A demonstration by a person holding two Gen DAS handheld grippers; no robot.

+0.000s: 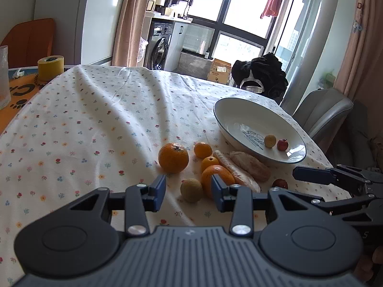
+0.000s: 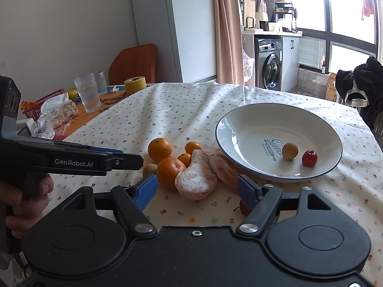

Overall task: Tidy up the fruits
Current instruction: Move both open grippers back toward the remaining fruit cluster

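With only two small fruits lying in the white bowl, a yellowish round one and a tiny red one, the sorting looks barely begun. Most of the fruit sits on the flowered cloth of the desk, just left of the bowl: a large orange at the back, two small oranges close together, another large orange in front, a small brownish round fruit beside it, and two peeled pomelo segments lying against each other, the farther one right at the bowl's rim. One more small red fruit lies near the front, half hidden behind the right gripper's finger.

The right gripper stands wide open and empty, its blue pads on either side of the nearer segment without touching it. The left gripper is likewise open with nothing in it, low before the brownish fruit and the front orange. By my reckoning, eight pieces remain to move.
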